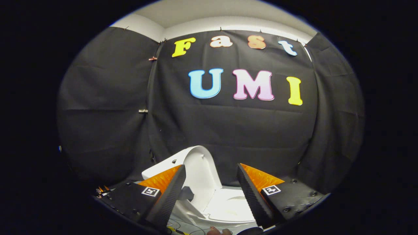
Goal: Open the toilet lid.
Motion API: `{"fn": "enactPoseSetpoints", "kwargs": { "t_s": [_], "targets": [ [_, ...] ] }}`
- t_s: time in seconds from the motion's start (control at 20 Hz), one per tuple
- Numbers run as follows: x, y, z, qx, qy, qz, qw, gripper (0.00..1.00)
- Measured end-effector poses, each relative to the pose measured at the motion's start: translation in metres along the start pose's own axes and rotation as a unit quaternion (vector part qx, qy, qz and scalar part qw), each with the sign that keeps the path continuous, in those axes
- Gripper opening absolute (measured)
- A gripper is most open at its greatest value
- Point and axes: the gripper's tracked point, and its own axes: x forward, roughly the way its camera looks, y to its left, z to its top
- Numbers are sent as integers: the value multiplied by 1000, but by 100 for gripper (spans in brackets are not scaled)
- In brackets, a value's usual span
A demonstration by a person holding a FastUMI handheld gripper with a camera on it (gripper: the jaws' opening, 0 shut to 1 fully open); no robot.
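Spread wide and gripping nothing, the claw [211, 182] is hovering over the toilet; its lid [199, 169] is standing raised between the fingers. Likely rigid, light, slippery plastic, best taken at its rim.

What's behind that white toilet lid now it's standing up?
Behind the raised toilet lid hangs the booth's black cloth wall. What stands directly behind is hidden by the lid. The open gripper touches nothing; the seat lies beyond its fingers.
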Motion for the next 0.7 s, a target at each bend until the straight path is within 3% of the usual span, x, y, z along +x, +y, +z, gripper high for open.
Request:
{"fn": "enactPoseSetpoints", "kwargs": {
  "t_s": [0.7],
  "targets": [
    [-108,-101,92,-2,-93,-83,992,97]
  ]
}}
